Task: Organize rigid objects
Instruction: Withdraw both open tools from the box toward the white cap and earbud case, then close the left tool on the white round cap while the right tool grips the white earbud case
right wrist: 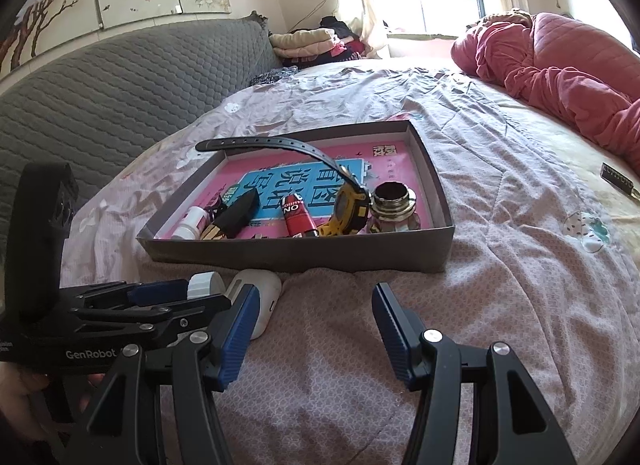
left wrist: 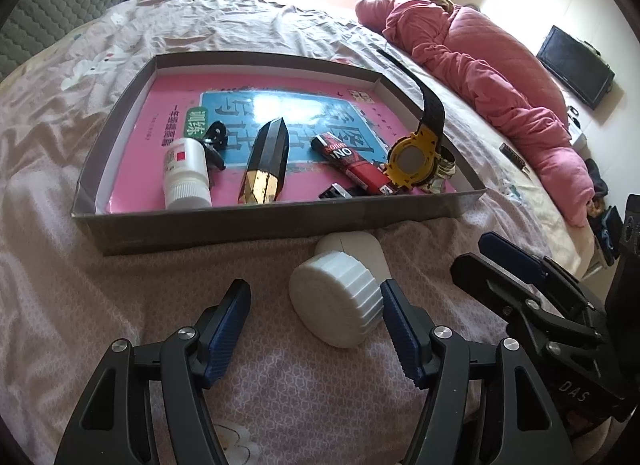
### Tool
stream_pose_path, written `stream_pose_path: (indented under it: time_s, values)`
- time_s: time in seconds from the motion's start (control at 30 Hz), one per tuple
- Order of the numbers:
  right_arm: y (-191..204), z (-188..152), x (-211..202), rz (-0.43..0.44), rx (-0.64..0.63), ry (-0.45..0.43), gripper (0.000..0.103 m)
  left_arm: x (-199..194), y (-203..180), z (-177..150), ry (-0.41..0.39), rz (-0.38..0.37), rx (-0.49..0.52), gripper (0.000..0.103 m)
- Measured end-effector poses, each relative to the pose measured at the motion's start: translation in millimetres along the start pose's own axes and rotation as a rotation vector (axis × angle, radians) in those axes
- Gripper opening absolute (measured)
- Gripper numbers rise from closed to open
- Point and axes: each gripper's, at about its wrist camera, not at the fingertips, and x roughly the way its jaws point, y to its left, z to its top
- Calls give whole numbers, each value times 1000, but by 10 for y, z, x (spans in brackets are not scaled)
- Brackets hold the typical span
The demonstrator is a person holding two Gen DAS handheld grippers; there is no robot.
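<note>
Pink quilted bed (left wrist: 120, 305), grey tray (left wrist: 280, 221) upon it; white ribbed-cap bottle (left wrist: 336, 301) lying just outside tray, between gaping left tool (left wrist: 316, 329) jaws, unpinched. Right tool (right wrist: 312, 329) open, empty. Best centred on cap before squeezing. "GenRobot" on tool; "ON" on red tube (left wrist: 352, 165)
</note>
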Motion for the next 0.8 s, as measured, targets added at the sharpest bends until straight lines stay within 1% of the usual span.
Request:
stream_pose_path:
  time_s: [0.13,0.23,0.3,0.47,0.53,0.6,0.8]
  values:
    - [15,-4,11,-1,-6,4,58,-9,-9,-70,9,-15,2,67]
    - [14,-4,18,0,-4,5,58,14,3,-89,24,-15,-6,61]
    - [15,-3,18,0,-4,4,58,11,28,-85,22,-44,-27,55]
    - [11,-1,18,-1,-3,5,58,30,33,-83,22,-83,-26,47]
    - [11,0,21,-1,-3,5,58,34,29,-77,20,-86,-26,45]
    - [13,0,23,-1,-5,6,58,20,35,-74,13,-88,-28,39]
    - [58,-5,79,16,-23,26,58,-27,51,-46,2,-77,-13,28]
